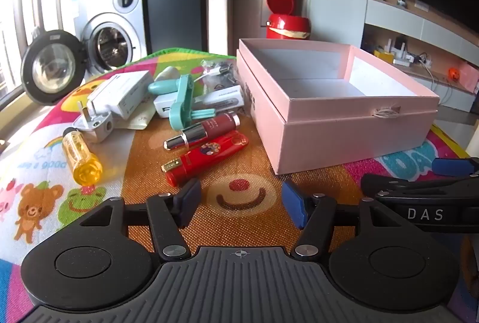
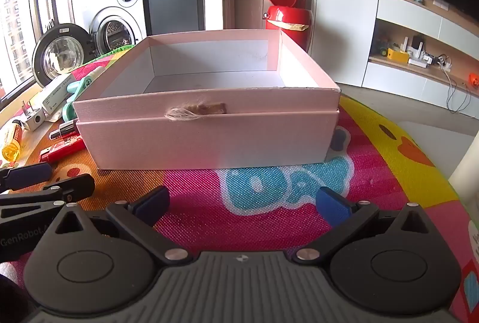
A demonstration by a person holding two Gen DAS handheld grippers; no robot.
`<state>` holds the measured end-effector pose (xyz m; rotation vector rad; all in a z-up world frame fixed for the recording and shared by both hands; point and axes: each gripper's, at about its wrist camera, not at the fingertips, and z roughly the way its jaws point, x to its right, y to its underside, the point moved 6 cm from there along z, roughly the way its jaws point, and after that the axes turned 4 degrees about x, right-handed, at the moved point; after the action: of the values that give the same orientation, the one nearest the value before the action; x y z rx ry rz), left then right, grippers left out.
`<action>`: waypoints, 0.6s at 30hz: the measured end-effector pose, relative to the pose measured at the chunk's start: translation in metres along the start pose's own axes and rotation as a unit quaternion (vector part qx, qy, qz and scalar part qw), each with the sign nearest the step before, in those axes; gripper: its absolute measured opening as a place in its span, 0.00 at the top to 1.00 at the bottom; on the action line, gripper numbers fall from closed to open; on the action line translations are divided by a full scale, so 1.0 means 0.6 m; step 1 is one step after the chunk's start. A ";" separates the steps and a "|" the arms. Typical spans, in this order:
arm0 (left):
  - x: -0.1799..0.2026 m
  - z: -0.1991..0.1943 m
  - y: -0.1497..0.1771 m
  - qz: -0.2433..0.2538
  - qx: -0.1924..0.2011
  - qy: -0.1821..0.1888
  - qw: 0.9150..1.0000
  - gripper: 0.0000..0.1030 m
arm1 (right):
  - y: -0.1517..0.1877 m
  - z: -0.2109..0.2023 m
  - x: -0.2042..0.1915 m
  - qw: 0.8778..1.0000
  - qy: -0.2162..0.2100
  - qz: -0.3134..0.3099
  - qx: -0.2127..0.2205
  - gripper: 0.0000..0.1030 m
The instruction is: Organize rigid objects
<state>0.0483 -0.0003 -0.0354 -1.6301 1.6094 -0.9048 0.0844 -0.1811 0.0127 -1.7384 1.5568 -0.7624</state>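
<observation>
Left gripper (image 1: 241, 202), tilted downward, jaws spread over the woven cartoon-print mat (image 1: 239, 230), nothing between them; just ahead, a glossy red cylindrical case (image 1: 205, 158). Right gripper (image 2: 242, 203), likewise tilted, jaws spread wide, empty, facing the matte pink cardboard box (image 2: 206, 137), rectangular and open-topped, mid-mat.

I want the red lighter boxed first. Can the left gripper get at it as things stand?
Probably yes. The left gripper is open, and the red lighter lies just ahead of its left finger with nothing lying on top of it.
</observation>
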 end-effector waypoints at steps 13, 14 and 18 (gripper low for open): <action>0.001 0.003 0.000 0.005 0.000 -0.003 1.000 0.36 | 0.002 0.000 -0.005 1.000 0.000 0.000 0.001 0.00; 0.001 0.003 0.000 0.006 0.000 -0.004 1.000 0.36 | 0.003 0.000 -0.007 1.000 0.000 0.000 0.001 0.00; 0.002 0.003 0.001 0.006 0.000 -0.003 1.000 0.36 | 0.001 0.001 -0.002 1.000 -0.001 0.001 0.001 0.00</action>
<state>0.0496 -0.0013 -0.0366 -1.6205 1.6126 -0.8922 0.0845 -0.1796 0.0121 -1.7352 1.5570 -0.7606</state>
